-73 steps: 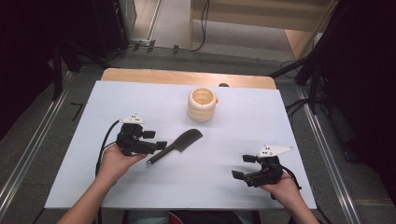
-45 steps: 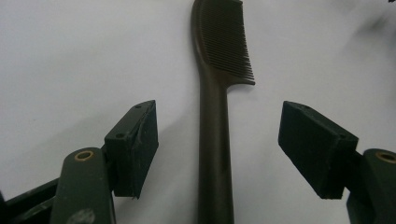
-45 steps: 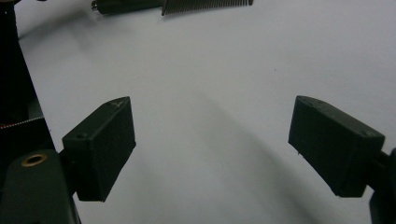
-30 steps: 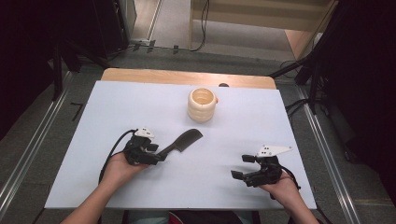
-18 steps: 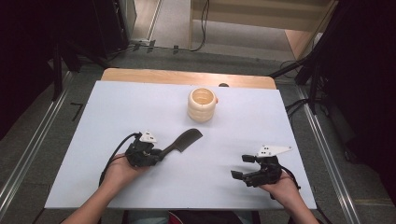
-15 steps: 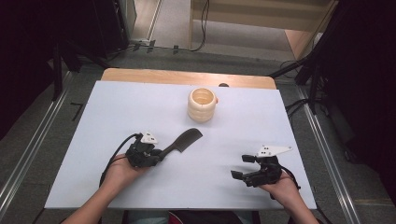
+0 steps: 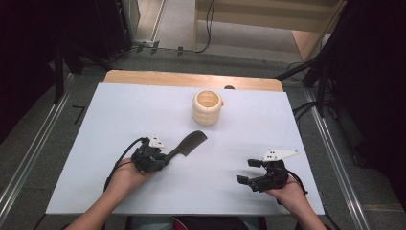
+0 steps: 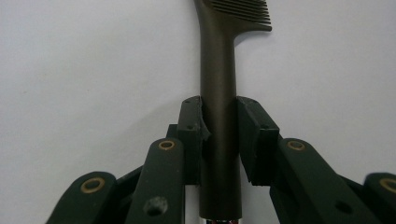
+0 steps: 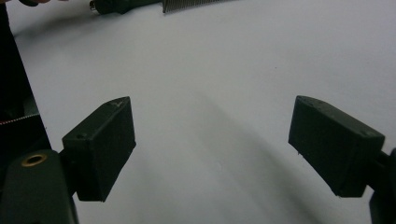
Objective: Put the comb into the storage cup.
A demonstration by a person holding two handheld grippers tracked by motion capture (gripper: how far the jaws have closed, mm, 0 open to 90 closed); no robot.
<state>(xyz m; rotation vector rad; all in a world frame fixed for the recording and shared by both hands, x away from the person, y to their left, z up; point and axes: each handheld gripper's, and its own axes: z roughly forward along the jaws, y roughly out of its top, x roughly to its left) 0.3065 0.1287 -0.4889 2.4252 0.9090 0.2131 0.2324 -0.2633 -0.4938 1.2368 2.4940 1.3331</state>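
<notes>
Comb (image 7: 186, 145) lies on the counter (image 7: 95, 120), just in front of the cup (image 7: 207, 106). Left gripper (image 7: 152, 158) pinches its handle; the left gripper view has both jaws tight against it, teeth at top. Right gripper (image 7: 249, 171), well right of the comb, jaws spread wide, nothing between.

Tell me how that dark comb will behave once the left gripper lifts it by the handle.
The comb looks like moulded plastic, so probably stiff and light. The left gripper clamps its rounded handle, which might twist between the pads. The toothed head extends far beyond the grip, so it may droop slightly.
</notes>
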